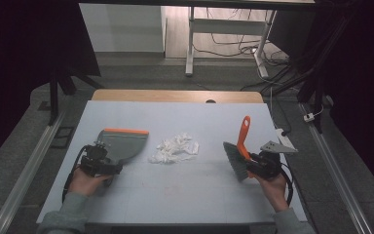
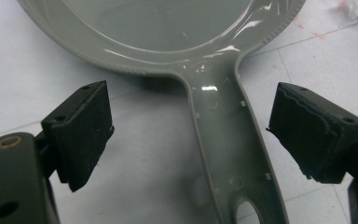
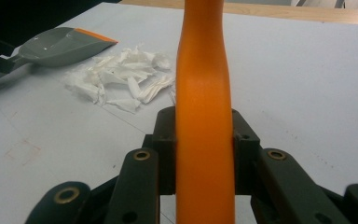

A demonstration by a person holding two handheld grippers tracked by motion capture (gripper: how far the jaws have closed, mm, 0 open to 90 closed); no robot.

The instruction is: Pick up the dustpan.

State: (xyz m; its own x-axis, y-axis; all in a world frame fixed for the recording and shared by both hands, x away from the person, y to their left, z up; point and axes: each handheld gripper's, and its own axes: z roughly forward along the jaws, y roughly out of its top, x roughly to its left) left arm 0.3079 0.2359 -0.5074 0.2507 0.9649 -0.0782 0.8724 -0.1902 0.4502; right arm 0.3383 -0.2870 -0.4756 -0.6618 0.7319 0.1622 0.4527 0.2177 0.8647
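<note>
A grey dustpan (image 1: pixel 125 142) with an orange lip lies flat on the left of the pale table (image 1: pixel 190 195). In the left gripper view its handle (image 2: pixel 228 140) runs between the pads (image 2: pixel 81 135) of my left gripper (image 2: pixel 198 135), and a gap shows on both sides. My left gripper (image 1: pixel 108 163) is open, low over the handle. My right gripper (image 1: pixel 253 163) is shut on the orange handle (image 3: pixel 204 93) of a hand brush (image 1: pixel 242 139), whose grey bristles (image 1: pixel 236 162) point down to the left. A heap of white paper scraps (image 1: pixel 174 148) lies between pan and brush.
The table's wooden far edge (image 1: pixel 175 95) borders a floor with desk legs and cables. From the right gripper view, the paper scraps (image 3: pixel 121 79) and the dustpan (image 3: pixel 60 46) lie ahead to the left. Bare tabletop spreads along the near side.
</note>
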